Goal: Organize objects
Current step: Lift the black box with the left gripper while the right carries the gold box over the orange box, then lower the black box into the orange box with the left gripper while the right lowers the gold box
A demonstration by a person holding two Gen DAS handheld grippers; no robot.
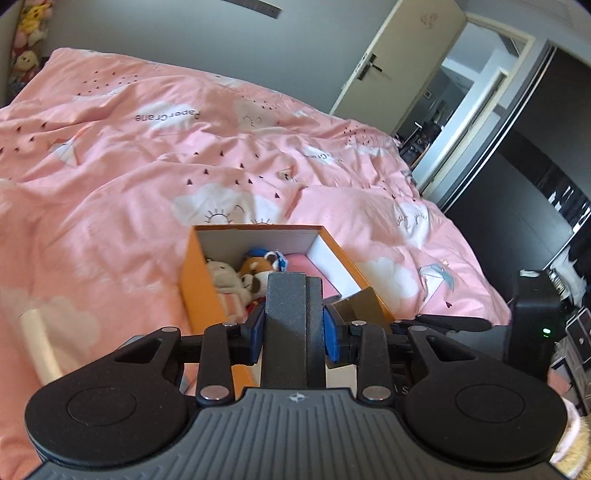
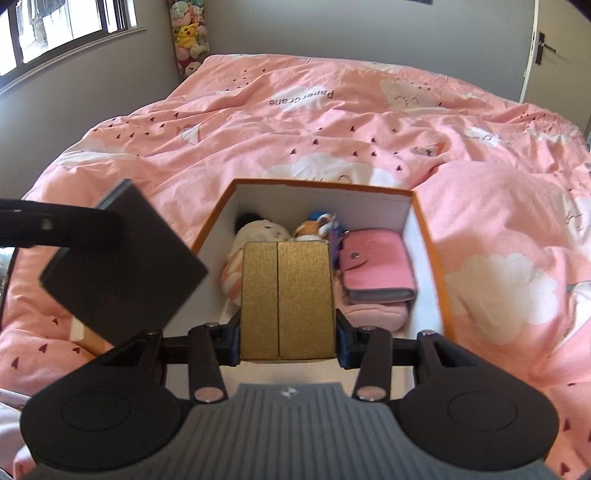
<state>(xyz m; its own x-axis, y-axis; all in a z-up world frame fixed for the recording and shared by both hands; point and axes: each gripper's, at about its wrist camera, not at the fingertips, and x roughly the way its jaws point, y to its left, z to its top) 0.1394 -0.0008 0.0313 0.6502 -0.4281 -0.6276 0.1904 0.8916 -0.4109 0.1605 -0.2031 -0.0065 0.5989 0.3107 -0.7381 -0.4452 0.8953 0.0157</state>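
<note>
Both claws pinch stiff, light, slab-like boxes by their flat faces over the orange box (image 2: 424,221): left gripper (image 1: 293,325) a dark case (image 1: 286,332), right gripper (image 2: 288,343) a gold box (image 2: 288,295)

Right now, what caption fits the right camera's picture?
Right gripper holds a gold box over the orange box on a pink bed.

A bed (image 2: 369,122) under a rumpled pink duvet (image 1: 147,166) fills a grey-walled bedroom. Daylight enters through a window (image 2: 62,26) at left; a cream door (image 1: 399,55) stands open, beside what may be a dark wardrobe (image 1: 535,155).
</note>
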